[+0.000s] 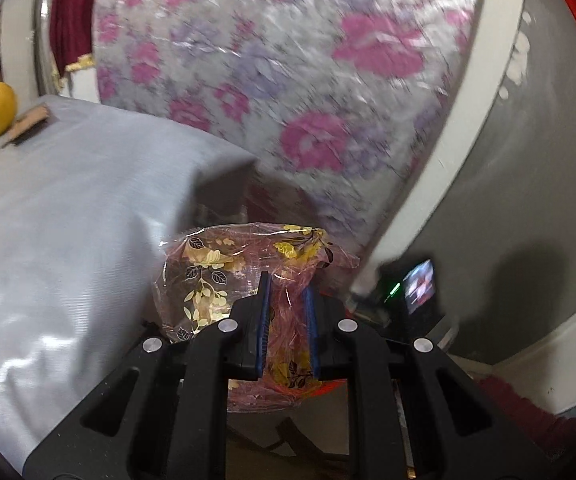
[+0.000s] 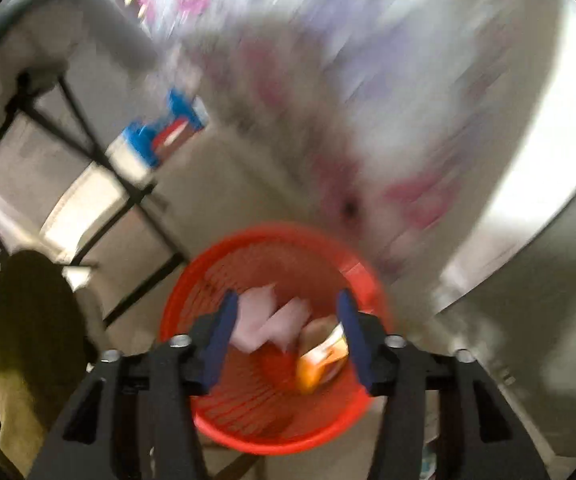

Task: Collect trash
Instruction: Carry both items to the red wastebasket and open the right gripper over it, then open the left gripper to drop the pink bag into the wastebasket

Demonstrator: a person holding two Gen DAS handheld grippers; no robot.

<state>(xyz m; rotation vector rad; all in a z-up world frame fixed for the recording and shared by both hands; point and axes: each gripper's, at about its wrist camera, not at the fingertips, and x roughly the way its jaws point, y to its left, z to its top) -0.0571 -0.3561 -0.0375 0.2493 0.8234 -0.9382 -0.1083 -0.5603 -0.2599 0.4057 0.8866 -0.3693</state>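
Left gripper (image 1: 286,300) points steeply down, blue pads clamped tight on a crinkled floral plastic wrapper (image 1: 244,276), which bunches between the fingers and fans out beyond the tips. Right gripper (image 2: 288,320) also tilts down, jaws spread wide, nothing pinched between the pads, poised over the orange basket (image 2: 208,280).

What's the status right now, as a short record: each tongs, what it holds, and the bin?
left tongs: shut on a clear flower-print wrapper
right tongs: open, nothing between the pads, above the bin
bin: orange basket on the floor, seen from above
bin contents: pale crumpled paper and an orange packet, blurred
still to drop: the wrapper
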